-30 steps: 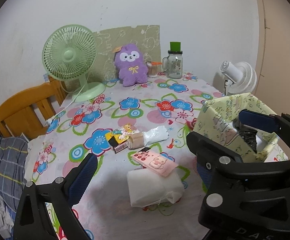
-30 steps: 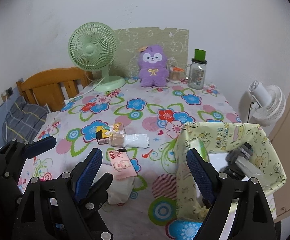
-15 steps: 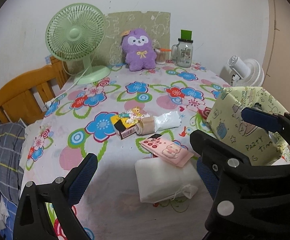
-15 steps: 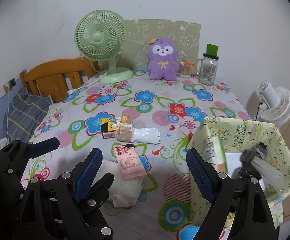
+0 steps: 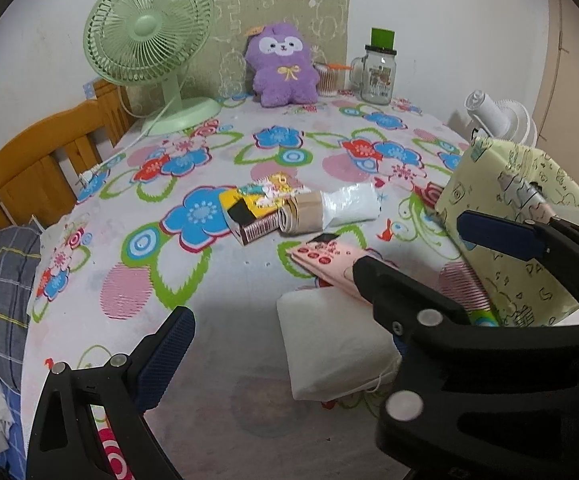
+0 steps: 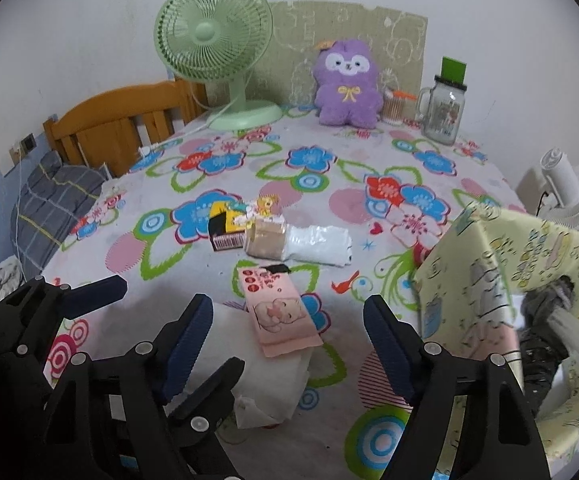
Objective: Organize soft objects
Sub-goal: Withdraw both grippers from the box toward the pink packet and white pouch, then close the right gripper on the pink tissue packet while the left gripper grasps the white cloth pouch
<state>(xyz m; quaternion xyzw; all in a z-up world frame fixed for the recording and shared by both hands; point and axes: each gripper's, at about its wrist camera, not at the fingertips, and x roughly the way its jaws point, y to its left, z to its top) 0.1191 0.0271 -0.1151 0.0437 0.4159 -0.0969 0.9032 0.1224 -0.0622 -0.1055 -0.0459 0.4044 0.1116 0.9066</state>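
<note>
On the flowered tablecloth lie a white soft pack (image 5: 329, 340) (image 6: 273, 384), a pink tissue pack (image 5: 325, 262) (image 6: 277, 312) partly on it, a brown roll in a white bag (image 5: 329, 210) (image 6: 297, 242) and a yellow-black box (image 5: 249, 208) (image 6: 229, 224). A purple plush toy (image 5: 283, 68) (image 6: 347, 84) sits at the back. A yellow patterned fabric bin (image 5: 517, 224) (image 6: 501, 280) stands at the right, with dark items inside. My left gripper (image 5: 285, 348) is open over the white pack. My right gripper (image 6: 289, 344) is open above the pink pack. The right gripper's fingers (image 5: 497, 234) cross the left wrist view.
A green desk fan (image 5: 149, 52) (image 6: 213, 48) and a glass jar with a green lid (image 5: 379, 68) (image 6: 445, 108) stand at the back. A white fan (image 6: 569, 196) is beyond the right table edge. A wooden bed frame (image 5: 29, 168) and grey bedding (image 6: 45, 208) lie left.
Both grippers have come lower and closer to the packs on the table. Both stay open and empty. Nothing on the table has moved.
</note>
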